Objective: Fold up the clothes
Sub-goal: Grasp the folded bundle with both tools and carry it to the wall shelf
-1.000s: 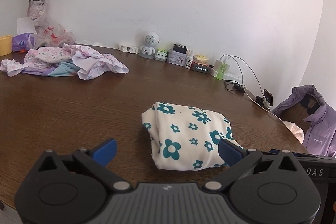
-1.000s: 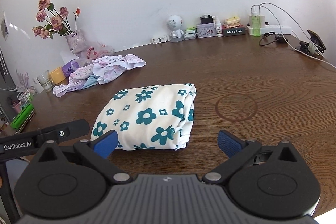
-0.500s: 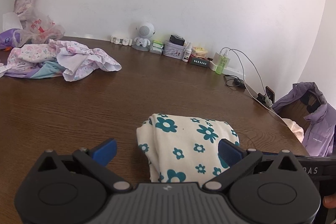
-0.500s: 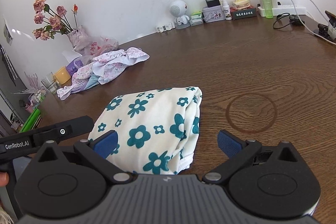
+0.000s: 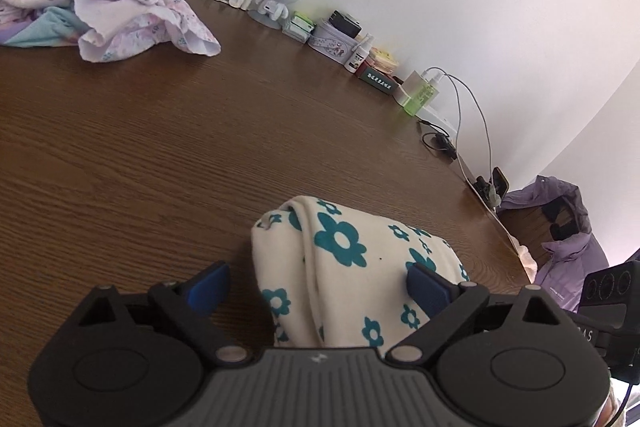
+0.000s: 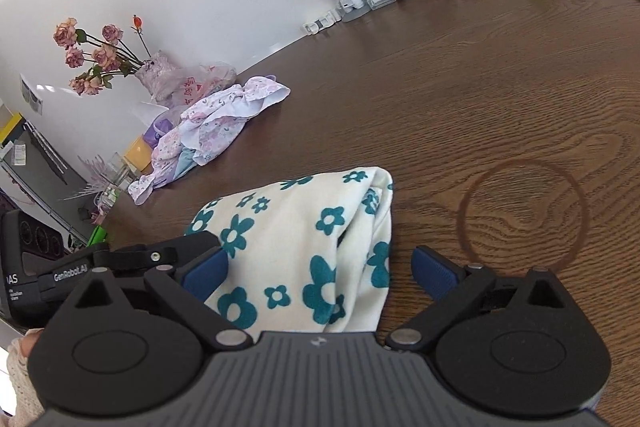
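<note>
While the folded cream cloth bundle with teal flowers (image 5: pixel 352 267) lies on the dark wooden counter (image 5: pixel 140 147), my left gripper (image 5: pixel 320 281) straddles its left end, jaws closing but not yet pressing the fabric. Further right, my right gripper (image 6: pixel 320 269) straddles the other end of that bundle (image 6: pixel 296 239), jaws likewise closing, unclenched. A crumpled pink floral clothes pile (image 6: pixel 216 127) sits well apart, near the wall.

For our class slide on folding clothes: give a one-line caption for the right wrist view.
Right claw closing around one end of the folded flowered cloth on the brown table, unfolded clothes behind.
</note>
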A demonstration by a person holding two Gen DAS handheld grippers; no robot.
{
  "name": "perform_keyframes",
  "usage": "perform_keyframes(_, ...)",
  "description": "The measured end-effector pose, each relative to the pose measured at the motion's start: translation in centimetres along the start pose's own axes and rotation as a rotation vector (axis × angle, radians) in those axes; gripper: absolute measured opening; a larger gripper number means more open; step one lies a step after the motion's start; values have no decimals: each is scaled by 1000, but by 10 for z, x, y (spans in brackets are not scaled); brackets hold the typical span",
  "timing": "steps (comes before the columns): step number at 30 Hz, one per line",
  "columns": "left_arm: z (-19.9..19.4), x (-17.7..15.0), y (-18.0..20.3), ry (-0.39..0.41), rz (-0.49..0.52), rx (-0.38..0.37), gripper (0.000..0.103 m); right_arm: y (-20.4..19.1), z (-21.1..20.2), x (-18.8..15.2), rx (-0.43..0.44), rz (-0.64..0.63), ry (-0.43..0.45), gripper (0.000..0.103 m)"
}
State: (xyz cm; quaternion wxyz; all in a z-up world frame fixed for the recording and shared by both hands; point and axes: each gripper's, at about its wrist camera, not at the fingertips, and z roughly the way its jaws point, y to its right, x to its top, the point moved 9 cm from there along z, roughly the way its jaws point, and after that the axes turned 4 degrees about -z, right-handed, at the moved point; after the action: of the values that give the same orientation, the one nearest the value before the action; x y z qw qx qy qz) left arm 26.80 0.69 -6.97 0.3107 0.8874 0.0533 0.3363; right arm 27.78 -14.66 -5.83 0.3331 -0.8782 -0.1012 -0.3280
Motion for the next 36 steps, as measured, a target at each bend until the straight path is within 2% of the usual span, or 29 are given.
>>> perform_keyframes(1,1,0,0,-5,-9,-19,86,-2,1,0,6,3,-1,92)
perform_keyframes(3,4,-2,0,-28,-49,-58,66,-6,4,-1,17,10,-3,86)
perform_keyframes(13,9,-4,-2,-28,-149,-159,48,4,7,-2,113,174,-8,50)
perform_keyframes(15,6,-1,0,-20,-157,-170,47,0,5,1,119,163,-5,45)
perform_keyframes(19,-9,12,13,30,-142,-205,46,-12,-5,14,129,124,16,44)
perform_keyframes(25,-43,48,45,134,-76,-247,46,-46,-34,52,162,18,104,44)
perform_keyframes(30,-48,104,75,218,-7,-226,46,-64,-42,108,161,-53,172,44)
perform_keyframes(36,-19,178,71,226,-30,-206,46,-58,-13,183,143,-72,173,44)
